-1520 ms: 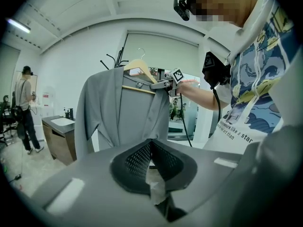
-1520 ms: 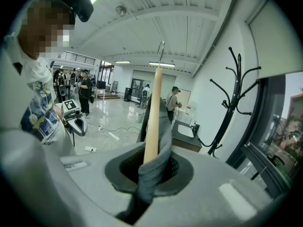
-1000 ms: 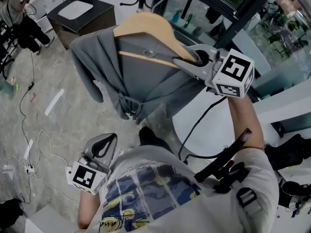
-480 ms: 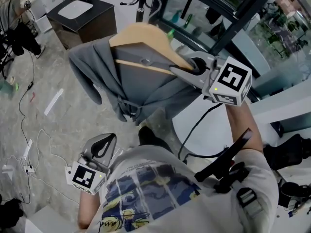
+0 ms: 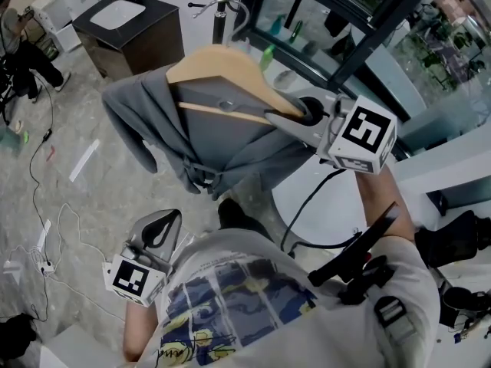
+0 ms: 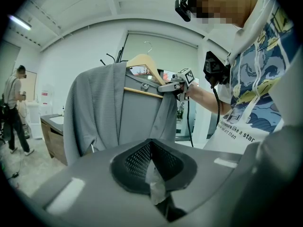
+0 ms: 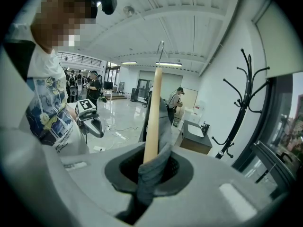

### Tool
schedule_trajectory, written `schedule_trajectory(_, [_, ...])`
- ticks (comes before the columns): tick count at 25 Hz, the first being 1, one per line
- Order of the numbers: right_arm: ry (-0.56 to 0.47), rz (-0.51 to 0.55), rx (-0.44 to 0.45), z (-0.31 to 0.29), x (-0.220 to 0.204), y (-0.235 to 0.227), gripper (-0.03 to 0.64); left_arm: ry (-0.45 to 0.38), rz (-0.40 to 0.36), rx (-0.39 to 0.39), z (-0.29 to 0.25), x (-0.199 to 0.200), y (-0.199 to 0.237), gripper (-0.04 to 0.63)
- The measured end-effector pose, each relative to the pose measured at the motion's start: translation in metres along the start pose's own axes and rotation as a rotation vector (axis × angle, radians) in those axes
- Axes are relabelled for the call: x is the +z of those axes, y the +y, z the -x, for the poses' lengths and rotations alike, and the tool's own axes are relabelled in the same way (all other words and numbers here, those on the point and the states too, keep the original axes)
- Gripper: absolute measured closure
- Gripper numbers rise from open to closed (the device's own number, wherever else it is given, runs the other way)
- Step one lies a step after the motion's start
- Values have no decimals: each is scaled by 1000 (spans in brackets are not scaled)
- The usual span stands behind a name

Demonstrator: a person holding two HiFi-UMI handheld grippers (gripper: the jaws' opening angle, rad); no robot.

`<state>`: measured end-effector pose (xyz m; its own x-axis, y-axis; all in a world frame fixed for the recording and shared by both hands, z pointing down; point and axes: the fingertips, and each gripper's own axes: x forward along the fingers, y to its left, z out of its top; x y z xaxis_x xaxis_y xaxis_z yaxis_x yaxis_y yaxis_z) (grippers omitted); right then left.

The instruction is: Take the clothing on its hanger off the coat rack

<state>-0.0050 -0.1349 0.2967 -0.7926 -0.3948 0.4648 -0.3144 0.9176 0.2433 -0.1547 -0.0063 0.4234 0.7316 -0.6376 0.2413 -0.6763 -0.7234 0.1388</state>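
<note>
A wooden hanger (image 5: 222, 66) carries a grey garment (image 5: 219, 140) that hangs down from it. My right gripper (image 5: 290, 116) is shut on the hanger's right shoulder end, pinching grey cloth with it. In the right gripper view the wooden arm (image 7: 152, 117) and cloth (image 7: 152, 176) run between the jaws, and the black coat rack (image 7: 239, 103) stands apart at the right. The hanger's metal hook (image 6: 149, 46) is in free air. My left gripper (image 5: 157, 234) hangs low by the person's torso, shut and empty, pointing toward the garment (image 6: 109, 112).
The rack's top prongs (image 5: 221, 4) show just beyond the hanger. A dark cabinet with a white sink (image 5: 129, 23) stands at the back left. Cables (image 5: 46, 205) trail over the floor. A glass wall (image 5: 345, 21) lies at the right. A person (image 6: 14, 110) stands far left.
The right gripper has carried the hanger and garment slightly toward me and left, away from the rack top, which now shows more. The left gripper has not moved.
</note>
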Motion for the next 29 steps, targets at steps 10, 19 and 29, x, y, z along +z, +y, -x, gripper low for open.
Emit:
schedule_trajectory(10, [6,3,17,-4,-3,7,601,3,5,7,0,0,2,592])
schedule_trajectory(19, [17,7,20,-9,-2,2,601,6,12,2,-5,5,9,592])
schedule_trajectory(29, [14,13,10,-11,-5,-8,601,0,14,-15,-18,4,13,592])
